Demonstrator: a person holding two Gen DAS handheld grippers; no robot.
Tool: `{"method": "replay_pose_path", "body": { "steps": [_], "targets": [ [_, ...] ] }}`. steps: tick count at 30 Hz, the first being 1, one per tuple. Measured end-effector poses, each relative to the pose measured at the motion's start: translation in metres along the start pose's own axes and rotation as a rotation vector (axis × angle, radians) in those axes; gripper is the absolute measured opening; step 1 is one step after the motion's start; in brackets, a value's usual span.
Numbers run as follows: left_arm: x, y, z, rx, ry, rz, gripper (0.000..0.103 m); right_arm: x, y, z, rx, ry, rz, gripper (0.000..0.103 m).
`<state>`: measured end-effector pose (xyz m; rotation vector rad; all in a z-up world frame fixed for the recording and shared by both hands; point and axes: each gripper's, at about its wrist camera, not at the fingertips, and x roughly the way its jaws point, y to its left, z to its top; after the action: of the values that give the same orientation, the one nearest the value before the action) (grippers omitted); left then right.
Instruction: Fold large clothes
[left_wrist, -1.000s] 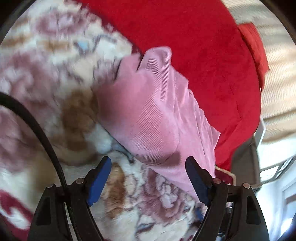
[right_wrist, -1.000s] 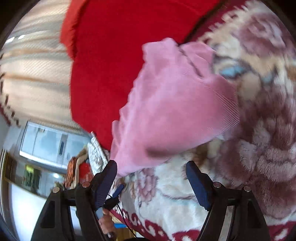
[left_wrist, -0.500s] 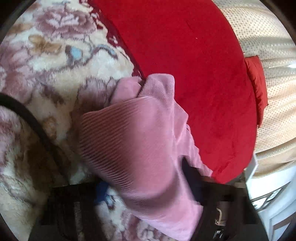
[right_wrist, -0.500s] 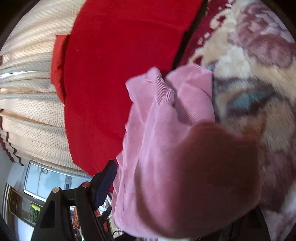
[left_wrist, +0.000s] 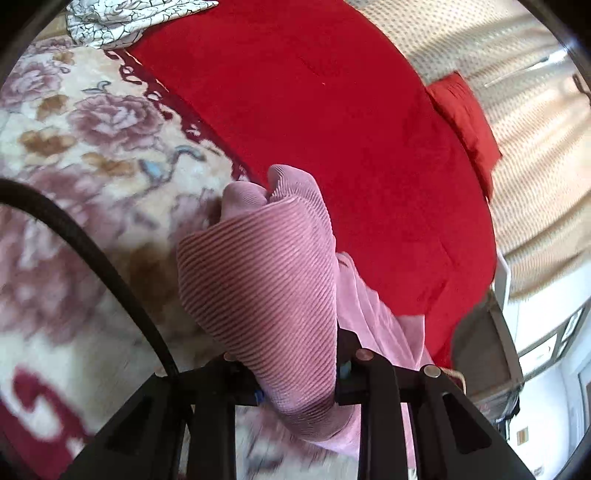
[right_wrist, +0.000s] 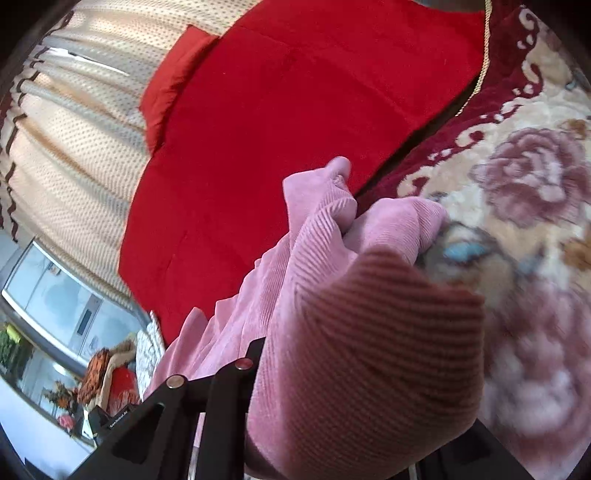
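Note:
A pink ribbed garment lies across the floral blanket and the edge of the red cover. My left gripper is closing on a raised fold of it. The cloth bunches between the jaws and hides the pads. In the right wrist view the same pink garment drapes over my right gripper, whose jaws are also closing with cloth pinched between them. Only the left finger shows there. Both held ends hang above the bed while the far end still rests on it.
A red pillow lies by the beige curtain. A white patterned cloth sits at the far top left. A black cable crosses the left view. A window and room furniture show beyond the bed edge.
Both grippers went from open in front of the garment to closed around its near edge. They rose, and the pink cloth now lifts and covers the fingers.

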<state>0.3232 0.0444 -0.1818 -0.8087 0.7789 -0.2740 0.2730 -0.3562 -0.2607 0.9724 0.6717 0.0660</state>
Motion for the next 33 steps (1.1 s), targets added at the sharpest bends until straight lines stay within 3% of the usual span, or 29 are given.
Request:
{"method": "replay_pose_path", "body": {
  "steps": [3,5,6,9,11,13,14,16,19,23,26,28,29,30,31,33],
  "targets": [
    [0.005,0.012,-0.013,0.027,0.073,0.071,0.035,-0.014,-0.003,-0.011,-0.034,0.042,-0.011,0.021],
    [0.018,0.032,-0.017,-0.033,0.147,0.122,0.047,-0.008,-0.015,-0.022,-0.044,0.115,-0.066,0.025],
    [0.019,0.044,-0.015,-0.109,0.182,0.117,0.054,-0.001,-0.024,-0.026,-0.011,0.154,-0.074,0.029],
    [0.002,0.059,0.001,-0.233,0.213,0.065,0.054,0.002,-0.051,-0.02,0.159,0.235,-0.057,0.053],
    [-0.028,0.064,0.019,-0.242,0.147,0.095,0.057,-0.016,-0.061,-0.01,0.218,0.183,-0.062,0.061],
    [-0.058,0.067,0.032,-0.228,0.038,0.139,0.059,-0.049,-0.071,0.009,0.225,0.064,-0.086,0.061],
    [-0.078,0.066,0.042,-0.2,-0.064,0.172,0.061,-0.061,-0.074,0.016,0.222,0.017,-0.107,0.062],
    [-0.092,0.058,0.053,-0.113,-0.158,0.234,0.066,-0.088,-0.071,0.033,0.161,-0.117,-0.166,0.063],
    [-0.084,0.033,0.059,0.025,-0.201,0.242,0.066,-0.086,-0.049,0.048,0.066,-0.13,-0.148,0.063],
    [-0.032,-0.006,0.05,0.232,-0.111,0.282,0.066,-0.04,0.003,0.05,-0.109,-0.01,-0.123,0.063],
    [0.018,-0.025,0.033,0.408,0.028,0.341,0.067,0.011,0.031,0.045,-0.199,0.122,-0.102,0.062],
    [0.036,-0.025,0.029,0.439,0.08,0.4,0.067,0.039,0.035,0.043,-0.225,0.17,-0.108,0.061],
    [0.05,-0.017,0.029,0.445,0.116,0.465,0.07,0.047,0.035,0.038,-0.239,0.175,-0.118,0.061],
    [0.062,-0.009,0.028,0.434,0.153,0.508,0.085,0.062,0.033,0.035,-0.265,0.188,-0.145,0.061],
    [0.071,0.003,0.03,0.391,0.193,0.515,0.089,0.077,0.027,0.035,-0.276,0.203,-0.191,0.06],
    [0.061,0.009,0.036,0.328,0.155,0.461,0.089,0.095,0.008,0.036,-0.225,0.225,-0.258,0.058]
  ]
}}
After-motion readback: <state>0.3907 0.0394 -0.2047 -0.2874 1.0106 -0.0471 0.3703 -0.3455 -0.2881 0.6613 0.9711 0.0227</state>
